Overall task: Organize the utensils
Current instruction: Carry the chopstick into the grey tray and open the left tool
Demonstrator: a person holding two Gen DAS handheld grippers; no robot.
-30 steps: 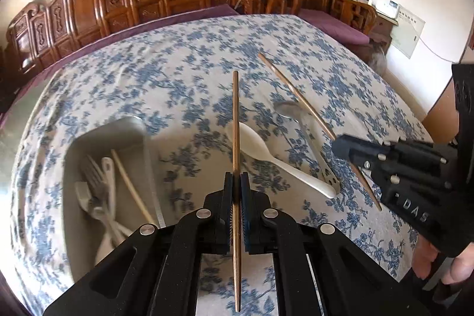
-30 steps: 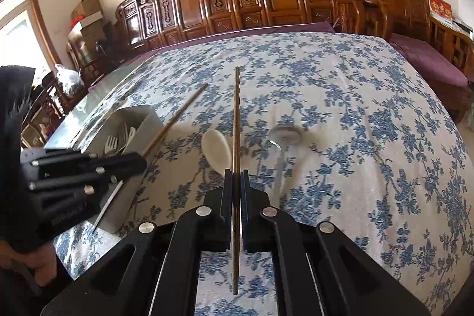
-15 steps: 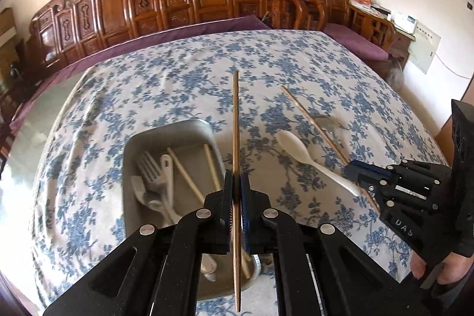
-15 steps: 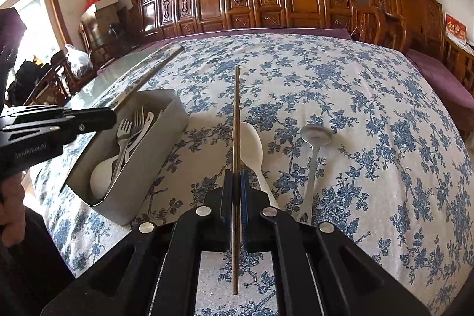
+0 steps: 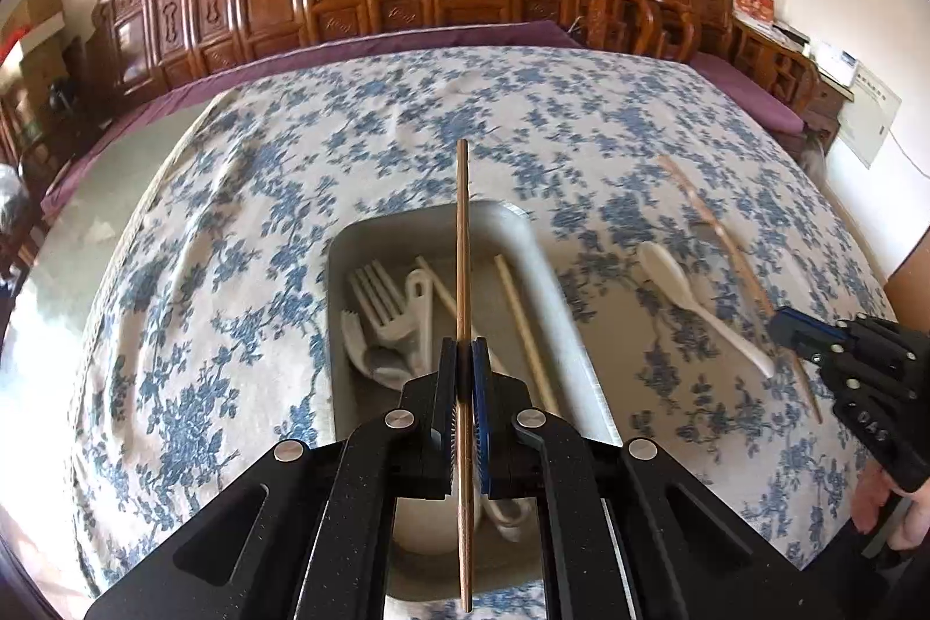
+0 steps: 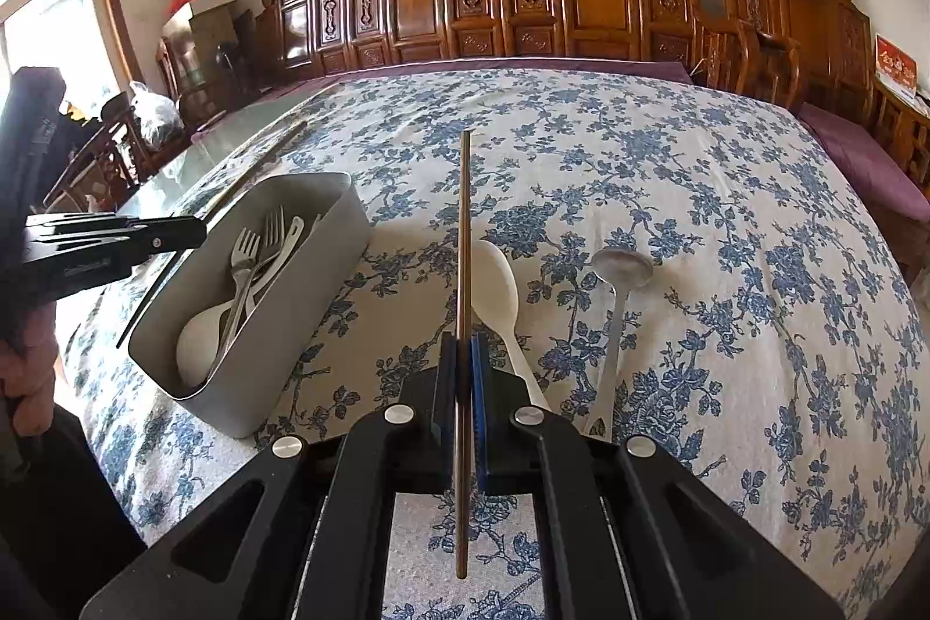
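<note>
left gripper (image 5: 463, 358) clamped, right gripper (image 6: 463, 352) clamped

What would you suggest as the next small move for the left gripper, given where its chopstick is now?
Probably lower the left gripper a little and then open it. Its chopstick is clamped between shut jaws and lines up lengthwise over the grey bin, which already holds forks and other chopsticks. Lowering first should keep it from bouncing out.
</note>
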